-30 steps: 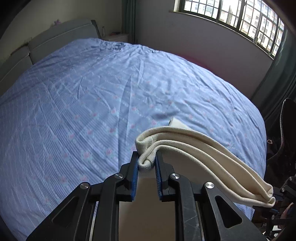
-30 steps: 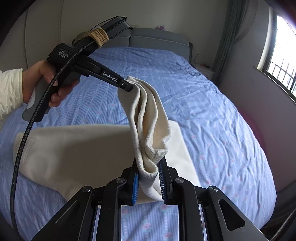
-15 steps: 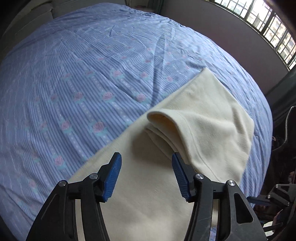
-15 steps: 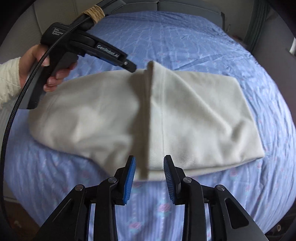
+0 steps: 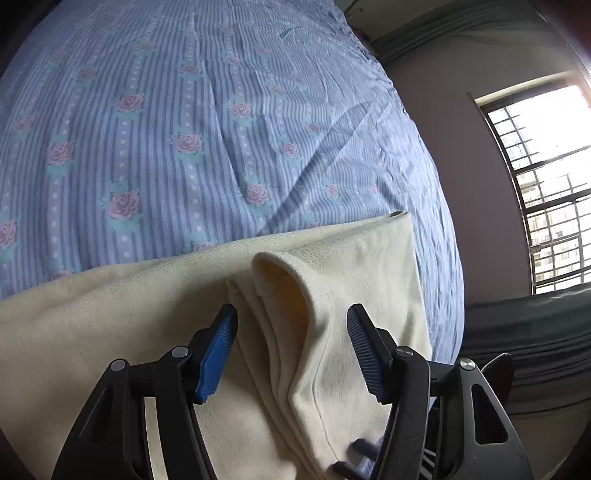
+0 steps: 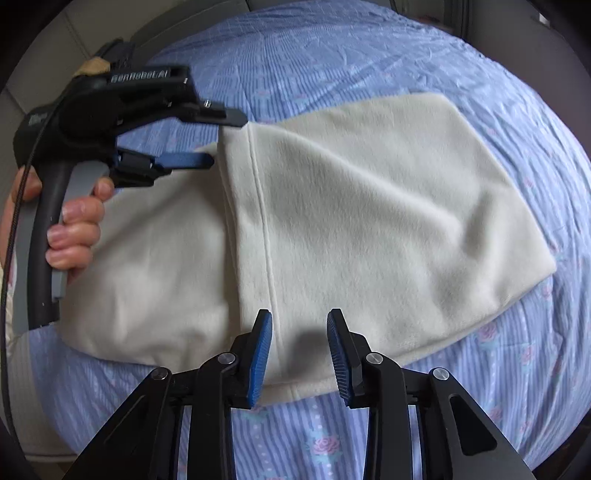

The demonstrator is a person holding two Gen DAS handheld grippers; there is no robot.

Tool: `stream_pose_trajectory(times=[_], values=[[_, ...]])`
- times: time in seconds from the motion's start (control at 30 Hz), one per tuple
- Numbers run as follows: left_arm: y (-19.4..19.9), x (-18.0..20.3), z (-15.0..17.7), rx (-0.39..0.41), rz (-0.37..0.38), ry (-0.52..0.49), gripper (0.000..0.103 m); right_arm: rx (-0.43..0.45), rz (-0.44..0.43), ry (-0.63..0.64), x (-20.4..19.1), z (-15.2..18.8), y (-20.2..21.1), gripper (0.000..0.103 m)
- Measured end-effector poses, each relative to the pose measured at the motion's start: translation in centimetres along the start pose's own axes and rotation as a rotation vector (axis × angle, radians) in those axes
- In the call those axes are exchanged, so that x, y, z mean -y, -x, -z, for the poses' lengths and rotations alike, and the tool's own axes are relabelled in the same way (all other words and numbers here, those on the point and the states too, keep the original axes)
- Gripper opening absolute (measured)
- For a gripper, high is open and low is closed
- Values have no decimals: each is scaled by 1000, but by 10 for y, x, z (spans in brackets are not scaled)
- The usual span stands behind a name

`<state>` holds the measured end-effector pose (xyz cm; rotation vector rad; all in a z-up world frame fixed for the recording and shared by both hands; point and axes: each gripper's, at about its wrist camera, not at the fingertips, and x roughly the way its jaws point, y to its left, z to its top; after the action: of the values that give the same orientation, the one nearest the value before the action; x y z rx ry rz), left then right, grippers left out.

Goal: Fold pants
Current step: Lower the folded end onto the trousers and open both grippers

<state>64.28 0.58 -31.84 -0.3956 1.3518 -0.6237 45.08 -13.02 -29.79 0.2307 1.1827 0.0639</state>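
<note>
Cream fleece pants (image 6: 369, 206) folded flat, centre frame, on striped rose-print bed (image 6: 369, 48); left gripper (image 5: 291, 347) and right gripper (image 6: 299, 354) both released.

A bed (image 5: 207, 122) fills the room, spread with a blue striped sheet (image 6: 351, 55) printed with pink roses and creased in long wrinkles. At its far end, a grey padded headboard (image 6: 207, 18) shows in the right wrist view. Beside the bed stands a plain pale wall (image 5: 454, 122). Bright daylight pours through a barred window (image 5: 550, 184), washing out the panes. Dark green curtains (image 5: 461, 26) hang along the wall above, and more dark cloth (image 5: 528, 332) lies below the window.
</note>
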Motion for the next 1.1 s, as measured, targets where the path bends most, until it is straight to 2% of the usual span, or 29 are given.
stream_pose_trajectory(times=[0.07, 0.17, 0.23, 0.27, 0.3, 0.37, 0.43, 0.5, 0.57, 0.67, 0.77, 0.83, 0.9, 1.0, 1.1], values=[[-8, 4, 1, -14, -38, -15, 58, -64, -36, -9, -1, 11, -17, 31], [-14, 8, 4, -10, -93, -47, 55, -65, -29, -7, -4, 22, -23, 31], [-15, 3, 1, 1, -117, -18, 41, -73, -40, -2, -5, 20, -24, 31], [-14, 1, 0, 13, -121, -1, 23, -80, -44, 3, -5, 20, -25, 31], [-11, -2, 0, 26, -114, 3, 13, -86, -50, 2, -6, 20, -26, 31], [7, 11, 0, 72, -38, -47, 12, -95, -63, -8, -4, 17, -26, 31], [28, 33, 4, 140, 15, -161, 12, -85, -69, 12, -4, 12, -24, 31], [29, 41, 3, 164, -48, -235, 12, -72, -62, 52, -11, 9, -23, 31], [13, 21, -8, 124, -104, -184, 12, -80, -48, 77, -16, 5, -29, 31], [-8, -19, -17, 60, -110, -65, 17, -99, -64, 55, -13, -2, -36, 31], [-6, -18, -14, 62, -116, -85, 22, -113, -98, 5, -5, -4, -35, 31], [-3, -13, -12, 54, -146, -117, 25, -115, -95, 18, -4, -3, -33, 31], [7, -6, -10, 76, -274, -168, 55, -118, -86, 34, -5, -3, -30, 31], [40, -5, -5, 144, -364, -214, 58, -139, -79, 46, -10, 1, -19, 33], [83, -5, 16, 204, -434, -249, 63, -159, -140, 22, -14, 4, 1, 33]])
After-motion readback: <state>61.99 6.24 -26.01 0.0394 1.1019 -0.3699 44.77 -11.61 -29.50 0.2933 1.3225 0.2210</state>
